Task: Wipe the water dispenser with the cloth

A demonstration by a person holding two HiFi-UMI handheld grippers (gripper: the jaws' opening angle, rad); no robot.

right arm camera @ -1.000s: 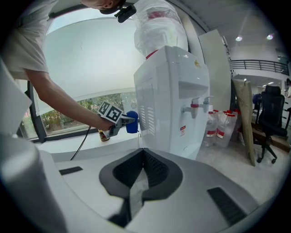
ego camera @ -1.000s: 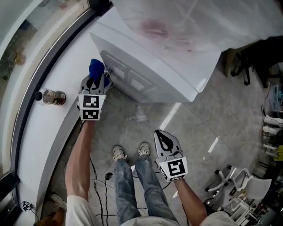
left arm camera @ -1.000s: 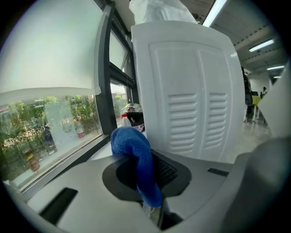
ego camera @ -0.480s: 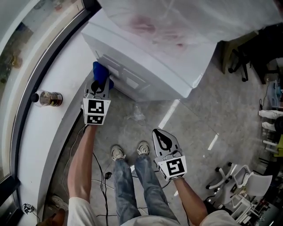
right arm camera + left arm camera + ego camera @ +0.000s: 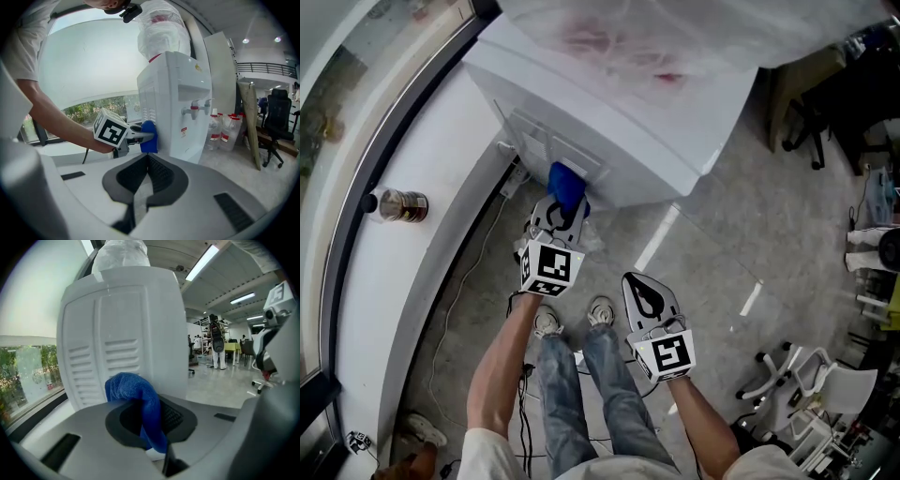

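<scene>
A grey polished floor [image 5: 722, 234] is spreading under everything, and a broad white window ledge [image 5: 412, 272] is curving along its left side in the head view. The white water dispenser [image 5: 619, 122] is standing on the floor right beside that ledge, carrying on top a large bottle [image 5: 675, 28] that is wearing a clear plastic wrap. The person's jeans-clad legs [image 5: 581, 394] are standing in front of the dispenser, with both bare forearms reaching forward.

The left gripper [image 5: 561, 214] is pointing at the lower part of the dispenser's slatted, vented panel, its jaws clamping on the blue cloth [image 5: 567, 184]. The left gripper view is showing the cloth bunching up out of the jaws and pressing against that slatted panel; the right gripper view is showing the same blue wad touching the panel near the dispenser's corner, round from the face with the taps [image 5: 197, 110].

The right gripper [image 5: 645, 298] is hanging above the floor near the person's feet, well apart from the dispenser, with its jaws together and gripping nothing.

Several clear water bottles [image 5: 225, 133] are standing on the floor just beside the dispenser. A small dark-capped jar [image 5: 394, 204] is lying on its side on the ledge, well apart from the cloth
</scene>
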